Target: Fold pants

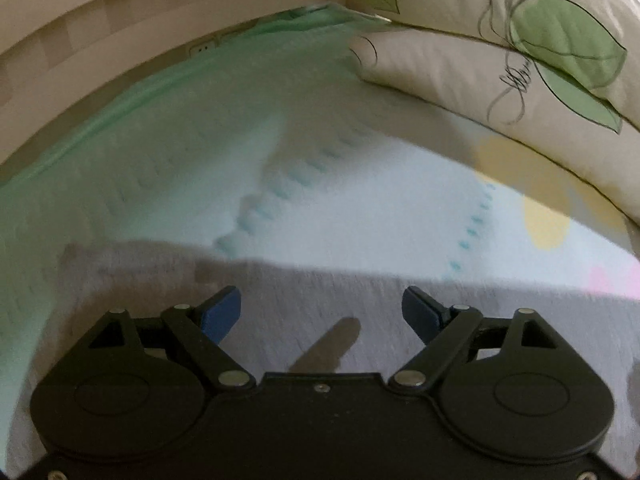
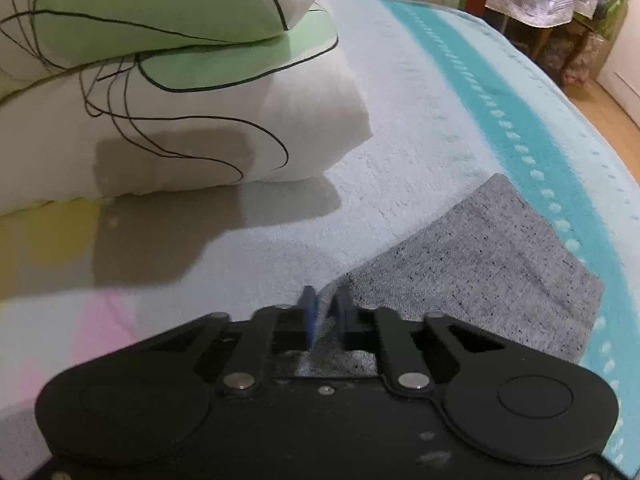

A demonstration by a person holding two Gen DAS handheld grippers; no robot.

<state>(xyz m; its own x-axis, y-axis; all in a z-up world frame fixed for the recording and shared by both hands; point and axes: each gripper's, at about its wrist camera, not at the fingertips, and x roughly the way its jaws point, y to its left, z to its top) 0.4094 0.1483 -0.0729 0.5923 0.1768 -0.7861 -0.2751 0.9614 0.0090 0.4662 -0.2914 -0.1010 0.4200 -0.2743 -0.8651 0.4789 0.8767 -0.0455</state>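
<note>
Grey speckled pants (image 2: 492, 264) lie flat on the pale blue and teal blanket (image 2: 400, 92). In the right wrist view my right gripper (image 2: 325, 312) is shut on the near edge of the pants; grey cloth shows between and behind its blue pads. In the left wrist view the pants (image 1: 320, 300) spread as a grey sheet under my left gripper (image 1: 322, 310), which is open and empty just above the cloth, with its blue fingertips (image 1: 224, 312) wide apart.
Stacked white pillows with green leaf prints (image 2: 168, 92) lie on the bed to the left of the pants; they also show at upper right in the left wrist view (image 1: 520, 60). A wooden headboard (image 1: 120, 20) runs behind. Furniture and a wooden floor (image 2: 616, 120) lie beyond the bed's right edge.
</note>
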